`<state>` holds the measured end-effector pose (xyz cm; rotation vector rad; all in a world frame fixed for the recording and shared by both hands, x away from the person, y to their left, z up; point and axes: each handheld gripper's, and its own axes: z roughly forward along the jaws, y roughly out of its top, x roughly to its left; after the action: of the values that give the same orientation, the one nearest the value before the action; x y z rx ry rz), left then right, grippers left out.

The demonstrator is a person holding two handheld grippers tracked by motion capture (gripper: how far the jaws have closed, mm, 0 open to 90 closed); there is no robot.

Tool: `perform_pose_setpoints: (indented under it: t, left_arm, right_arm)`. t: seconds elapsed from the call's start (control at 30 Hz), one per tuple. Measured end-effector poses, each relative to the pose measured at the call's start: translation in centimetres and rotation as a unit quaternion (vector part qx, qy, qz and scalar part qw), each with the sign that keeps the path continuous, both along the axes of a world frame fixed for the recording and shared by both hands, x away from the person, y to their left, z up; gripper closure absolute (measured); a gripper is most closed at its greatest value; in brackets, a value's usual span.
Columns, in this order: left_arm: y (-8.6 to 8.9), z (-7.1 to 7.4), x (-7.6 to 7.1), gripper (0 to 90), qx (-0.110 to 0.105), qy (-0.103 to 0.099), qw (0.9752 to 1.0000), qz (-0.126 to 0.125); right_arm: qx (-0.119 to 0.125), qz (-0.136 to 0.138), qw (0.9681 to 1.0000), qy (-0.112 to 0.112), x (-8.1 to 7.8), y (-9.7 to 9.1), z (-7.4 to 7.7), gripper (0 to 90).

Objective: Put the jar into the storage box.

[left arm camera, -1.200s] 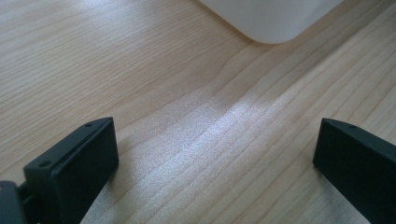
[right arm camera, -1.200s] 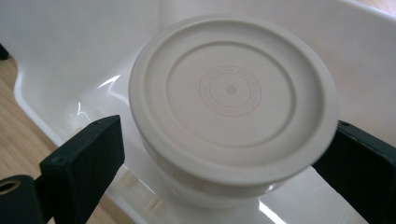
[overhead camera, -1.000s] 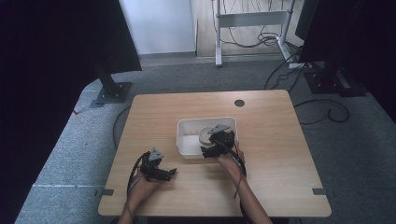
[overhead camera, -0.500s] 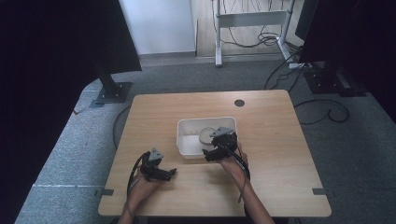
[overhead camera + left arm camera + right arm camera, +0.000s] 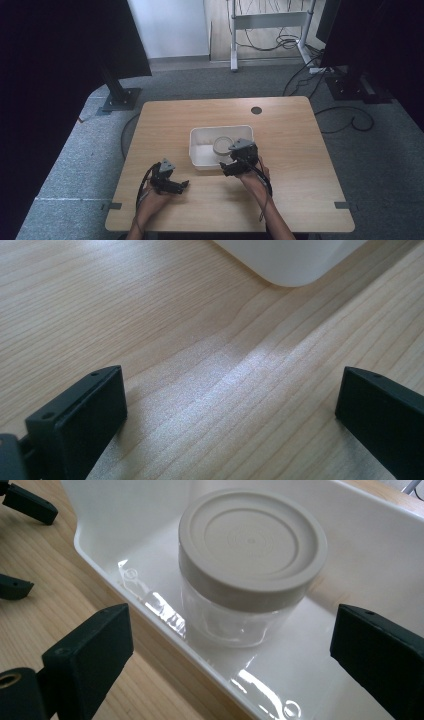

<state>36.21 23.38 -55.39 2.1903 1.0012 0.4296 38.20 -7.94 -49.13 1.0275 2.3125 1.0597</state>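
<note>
Resting low on the table (image 5: 300, 125), the left gripper (image 5: 172, 184) has its jaws spread wide with nothing between them; in the left gripper view only bare wood grain lies in the gap, and a rounded corner of the white tub (image 5: 295, 262) sits ahead of it and toward its right jaw, apart from both. The right gripper (image 5: 231, 167) is held at the tub's near wall, close to its right end, its jaws likewise wide apart and gripping nothing. In the right gripper view the tub (image 5: 150, 540) lies just ahead, its near rim crossing between the two jaws, and a clear jar (image 5: 240, 610) with a grey lid (image 5: 252, 542) stands upright inside it, centred ahead of the gap and touching neither jaw. From the high view the jar (image 5: 222, 145) sits in the tub's right half, just beyond the right gripper. The left gripper's jaw tips (image 5: 20, 510) appear far off past the right gripper's left jaw, well apart from the tub.
</note>
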Motion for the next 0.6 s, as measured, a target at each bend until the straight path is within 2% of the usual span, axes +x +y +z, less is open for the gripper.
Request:
perform_pose_setpoints:
  t: [0.6]
  left_arm:
    - [0.0,0.0,0.0,0.0,0.0,0.0,1.0,0.0]
  right_arm:
    - [0.0,0.004,1.0,-0.005,-2.1,-2.2,-0.2,3.3]
